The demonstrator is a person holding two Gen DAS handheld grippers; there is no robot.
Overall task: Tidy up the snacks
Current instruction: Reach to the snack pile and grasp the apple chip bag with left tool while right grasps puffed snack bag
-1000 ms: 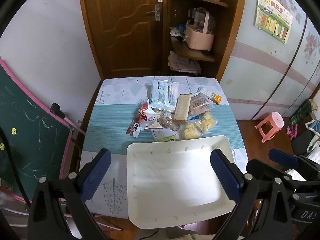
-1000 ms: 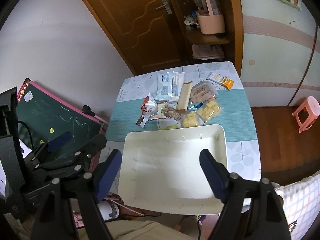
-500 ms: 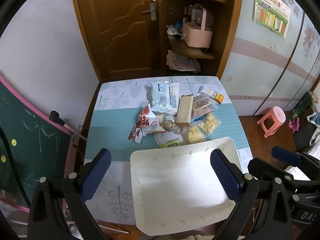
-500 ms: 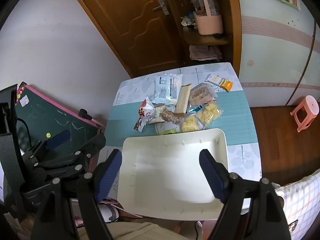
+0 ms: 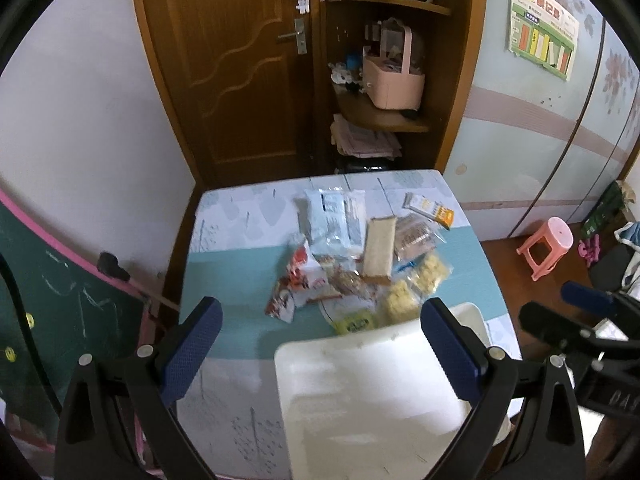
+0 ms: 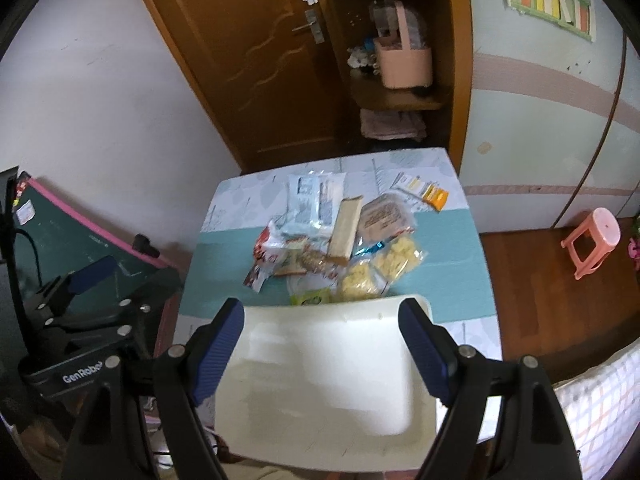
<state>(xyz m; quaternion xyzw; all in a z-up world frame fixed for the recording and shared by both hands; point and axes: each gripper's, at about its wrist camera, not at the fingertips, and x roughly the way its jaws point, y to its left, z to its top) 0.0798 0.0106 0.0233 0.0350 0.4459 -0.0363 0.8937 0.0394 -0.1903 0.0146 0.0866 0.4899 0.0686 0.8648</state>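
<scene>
**Desk:** What is on the worktop (image 6: pixel 456 248), and how will it handle?

**Photographer:** A heap of snack packets (image 6: pixel 336 240) lies mid-worktop, just beyond the far rim of an empty white tray (image 6: pixel 332 380) at the near edge. All film pouches: likely light, soft, slick and crinkly. The two clear bags of yellow puffed pieces (image 6: pixel 380 268) at the near right of the heap look crushable, so I'd pinch a sealed end seam, not the belly. The long tan bar (image 6: pixel 346 226) lying across the middle seems the stiffest; it could be taken across its narrow width.

**Desk:** And the rest?

**Photographer:** A red-and-white packet (image 5: pixel 300 276) on the left, a pale blue-white pouch (image 5: pixel 334 218) at the far side, a small yellow-orange sachet (image 6: pixel 422 190) apart at the far right, and a green-labelled pack (image 6: pixel 312 298) touching the tray's rim. Several overlap, so top pieces probably come off first.

**Desk:** The grippers?

**Photographer:** The left gripper (image 5: pixel 320 348) and right gripper (image 6: pixel 322 346) both hang above the tray, jaws spread wide, nothing between them.
</scene>
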